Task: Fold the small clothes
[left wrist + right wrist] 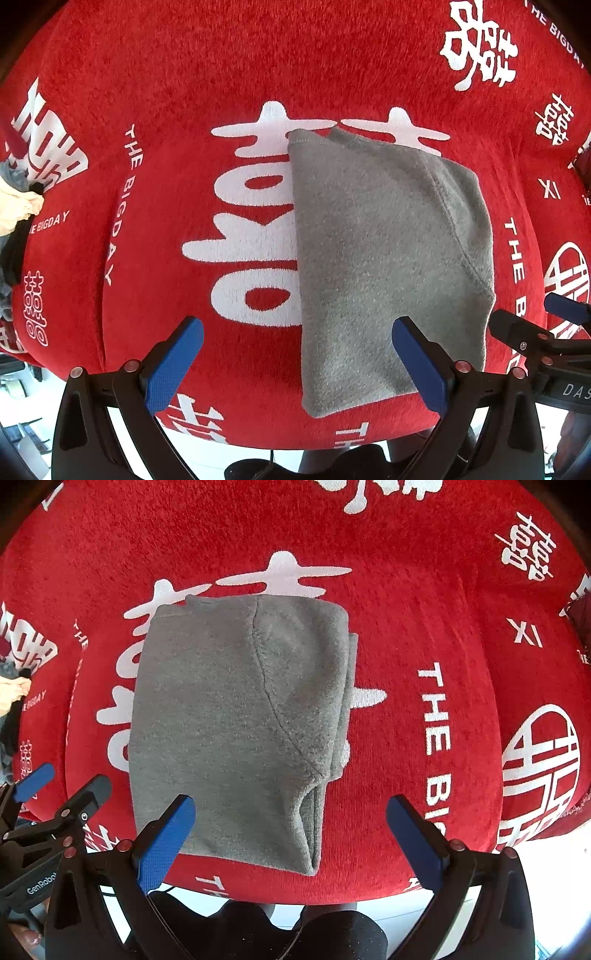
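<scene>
A small grey fleece garment (388,251) lies folded into a rectangle on the red cloth with white characters (184,92). It also shows in the right wrist view (236,723), with a sleeve seam on top and a folded edge at its right. My left gripper (295,354) is open and empty, above the garment's near left corner. My right gripper (291,830) is open and empty, above the garment's near edge. The right gripper shows at the right edge of the left wrist view (532,325), and the left gripper at the left edge of the right wrist view (62,790).
A pile of other clothes (14,206), cream, grey and black, lies at the far left of the red cloth, also in the right wrist view (11,698). The cloth's near edge (332,897) drops off just below the garment, with white floor beyond.
</scene>
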`<state>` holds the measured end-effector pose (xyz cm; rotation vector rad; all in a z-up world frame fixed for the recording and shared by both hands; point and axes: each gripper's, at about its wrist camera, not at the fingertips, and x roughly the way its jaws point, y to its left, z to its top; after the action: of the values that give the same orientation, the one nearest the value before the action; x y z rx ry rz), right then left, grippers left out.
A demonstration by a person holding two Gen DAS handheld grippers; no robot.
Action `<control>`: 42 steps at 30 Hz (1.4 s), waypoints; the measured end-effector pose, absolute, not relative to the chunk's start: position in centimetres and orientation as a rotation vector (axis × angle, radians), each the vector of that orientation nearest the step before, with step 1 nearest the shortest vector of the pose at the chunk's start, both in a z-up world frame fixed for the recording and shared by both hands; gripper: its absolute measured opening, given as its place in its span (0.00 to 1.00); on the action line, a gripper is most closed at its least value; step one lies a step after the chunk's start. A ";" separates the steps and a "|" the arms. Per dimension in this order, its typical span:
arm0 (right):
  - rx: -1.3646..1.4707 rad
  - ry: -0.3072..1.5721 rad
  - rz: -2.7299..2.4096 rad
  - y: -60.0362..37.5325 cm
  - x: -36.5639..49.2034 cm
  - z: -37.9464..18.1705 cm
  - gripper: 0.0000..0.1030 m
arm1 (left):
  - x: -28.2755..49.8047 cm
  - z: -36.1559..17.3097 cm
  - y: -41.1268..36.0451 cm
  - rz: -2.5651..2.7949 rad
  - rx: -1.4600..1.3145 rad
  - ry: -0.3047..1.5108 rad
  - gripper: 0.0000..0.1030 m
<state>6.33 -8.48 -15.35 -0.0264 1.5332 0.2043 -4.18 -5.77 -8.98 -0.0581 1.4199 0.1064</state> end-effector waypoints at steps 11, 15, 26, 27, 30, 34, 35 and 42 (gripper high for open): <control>-0.035 1.540 0.203 -8.3 6.4 -15.6 1.00 | -4.0 -9.0 -5.9 0.111 -0.050 1.419 0.99; -0.034 1.541 0.203 -8.3 6.4 -15.6 1.00 | -4.1 -9.0 -6.1 0.110 -0.045 1.415 0.99; -0.034 1.545 0.199 -8.3 6.2 -15.8 1.00 | -4.2 -9.0 -6.1 0.110 -0.039 1.414 0.99; -0.034 1.545 0.199 -8.3 6.2 -15.8 1.00 | -4.2 -9.0 -6.1 0.112 -0.037 1.414 0.99; -0.034 1.544 0.200 -8.3 6.2 -15.8 1.00 | -4.2 -9.0 -6.1 0.115 -0.031 1.412 0.99; -0.033 1.546 0.199 -8.3 6.2 -15.8 1.00 | -4.2 -9.0 -6.2 0.114 -0.020 1.409 0.99; -0.033 1.546 0.199 -8.3 6.1 -15.8 1.00 | -4.2 -9.0 -6.2 0.113 -0.020 1.409 0.99; -0.034 1.546 0.200 -8.4 6.0 -16.0 1.00 | -4.2 -8.9 -6.3 0.112 -0.025 1.409 0.99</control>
<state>5.98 -8.39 -15.95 -0.0341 1.5458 0.2005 -4.21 -6.28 -8.94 -0.0246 1.4095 0.1125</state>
